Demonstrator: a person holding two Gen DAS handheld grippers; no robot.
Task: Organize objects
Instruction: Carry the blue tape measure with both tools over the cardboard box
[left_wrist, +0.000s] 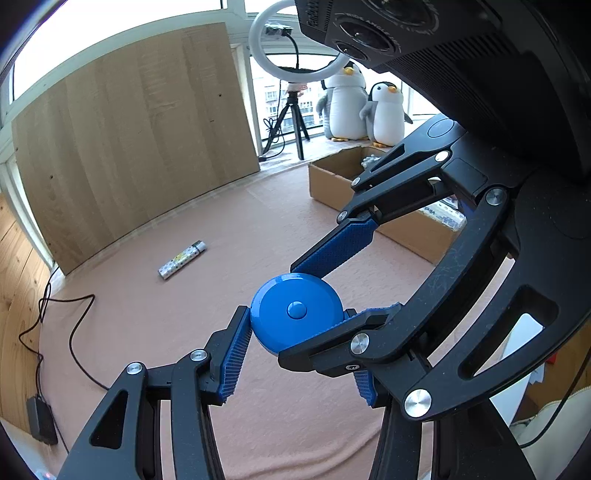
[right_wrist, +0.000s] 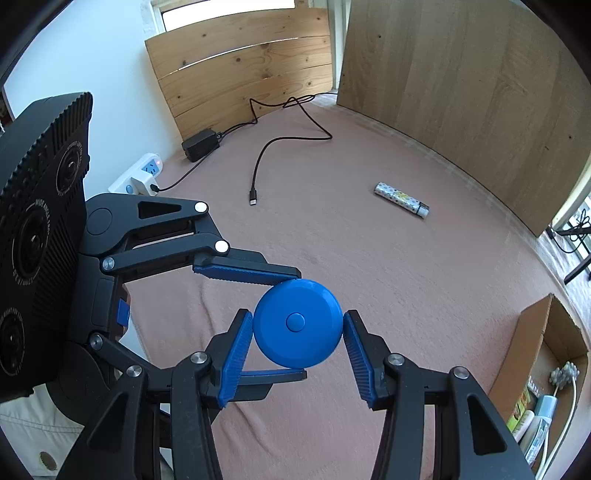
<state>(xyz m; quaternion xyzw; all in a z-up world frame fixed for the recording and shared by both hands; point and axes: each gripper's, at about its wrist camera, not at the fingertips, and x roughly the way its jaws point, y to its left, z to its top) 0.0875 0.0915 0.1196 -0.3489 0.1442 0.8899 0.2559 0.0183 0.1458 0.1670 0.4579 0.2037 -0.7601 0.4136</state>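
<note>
A round blue tape measure (left_wrist: 295, 314) (right_wrist: 297, 323) with a centre button hangs above the pink cloth. In the right wrist view my right gripper (right_wrist: 298, 318) presses it from both sides. My left gripper (right_wrist: 301, 325) reaches in from the left, one finger on the disc's top and one under it. In the left wrist view my left gripper (left_wrist: 299, 332) has its left pad on the disc, and the other pad is hidden behind the right gripper (left_wrist: 321, 291). A patterned silver tube (left_wrist: 183, 259) (right_wrist: 400, 199) lies on the cloth farther out.
An open cardboard box (left_wrist: 332, 188) (right_wrist: 532, 332) with several items stands at the right. A black cable (right_wrist: 258, 162), charger (right_wrist: 199, 144) and power strip (right_wrist: 142, 177) lie by the wall. Wooden panels (left_wrist: 129, 147) back the surface. Plush penguins (left_wrist: 347, 103) and a ring-light tripod (left_wrist: 291, 122) stand behind.
</note>
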